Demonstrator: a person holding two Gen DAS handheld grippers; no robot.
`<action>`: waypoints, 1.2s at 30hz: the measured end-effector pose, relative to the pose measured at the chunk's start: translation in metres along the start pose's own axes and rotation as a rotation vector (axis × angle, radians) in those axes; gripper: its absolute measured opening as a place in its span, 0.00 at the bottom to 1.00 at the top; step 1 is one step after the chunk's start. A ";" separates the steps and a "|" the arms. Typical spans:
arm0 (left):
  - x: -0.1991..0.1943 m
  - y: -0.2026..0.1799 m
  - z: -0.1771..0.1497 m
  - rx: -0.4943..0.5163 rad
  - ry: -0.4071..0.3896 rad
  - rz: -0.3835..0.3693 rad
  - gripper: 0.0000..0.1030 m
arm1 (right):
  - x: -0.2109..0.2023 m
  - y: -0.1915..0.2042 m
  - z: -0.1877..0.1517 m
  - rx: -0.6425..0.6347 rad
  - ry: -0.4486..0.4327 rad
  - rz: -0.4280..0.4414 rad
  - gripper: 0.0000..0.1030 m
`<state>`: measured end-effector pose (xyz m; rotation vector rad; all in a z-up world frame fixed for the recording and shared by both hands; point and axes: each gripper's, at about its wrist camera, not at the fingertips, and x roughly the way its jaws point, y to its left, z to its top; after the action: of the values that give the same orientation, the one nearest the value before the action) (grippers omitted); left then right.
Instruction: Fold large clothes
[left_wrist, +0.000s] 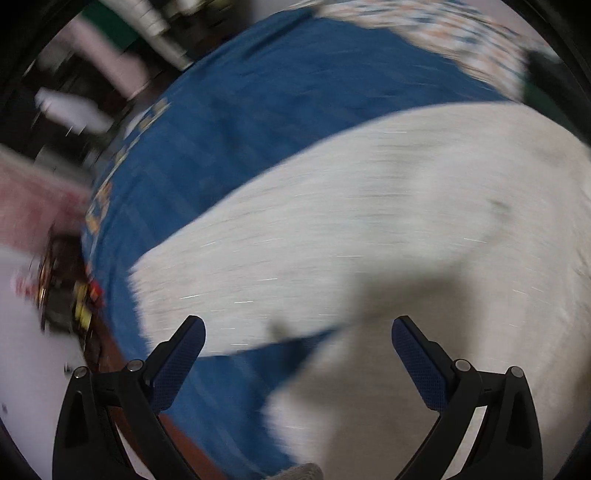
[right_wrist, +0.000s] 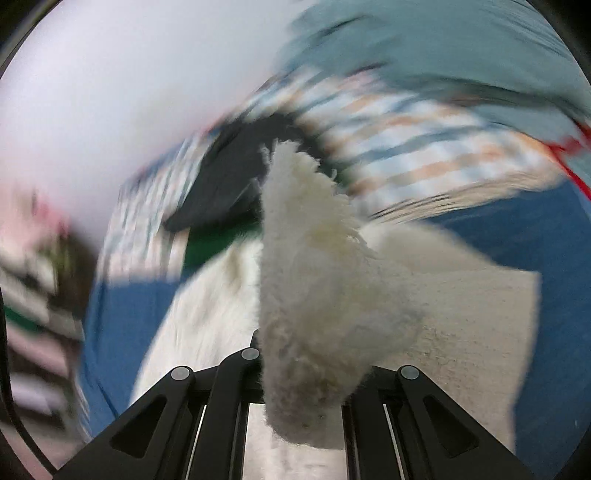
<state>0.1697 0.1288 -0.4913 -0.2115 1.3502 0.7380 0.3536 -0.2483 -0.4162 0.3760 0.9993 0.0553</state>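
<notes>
A large white fleecy garment (left_wrist: 388, 229) lies spread over a blue bed sheet (left_wrist: 258, 122). My left gripper (left_wrist: 297, 341) hangs above it, pointing steeply down, open with nothing between its blue-padded fingers (left_wrist: 177, 365). The view is smeared by motion. In the right wrist view a thick fold of the white fleecy garment (right_wrist: 317, 280) rises straight out from between the fingers of my right gripper (right_wrist: 295, 369), which is shut on it. The fingertips are hidden by the fleece. The rest of the garment trails down to the blue sheet (right_wrist: 554, 258).
A checked cloth (right_wrist: 406, 147) and a dark item (right_wrist: 229, 177) lie at the far side of the bed. A pale teal cloth (right_wrist: 461, 48) lies beyond them. Clutter on the floor (left_wrist: 74, 288) borders the bed's left edge, beside a pink cloth (left_wrist: 33, 206).
</notes>
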 end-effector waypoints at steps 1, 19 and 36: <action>0.005 0.014 -0.002 -0.022 0.011 0.008 1.00 | 0.017 0.018 -0.010 -0.033 0.024 0.005 0.08; 0.130 0.136 -0.029 -0.662 0.269 -0.522 0.97 | 0.105 0.093 -0.115 -0.257 0.410 0.049 0.70; 0.104 0.174 0.147 -0.530 -0.137 -0.371 0.12 | 0.138 0.081 -0.088 0.069 0.435 0.077 0.40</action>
<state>0.1892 0.3781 -0.5064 -0.7962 0.9259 0.7645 0.3662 -0.1182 -0.5438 0.4767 1.4183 0.1778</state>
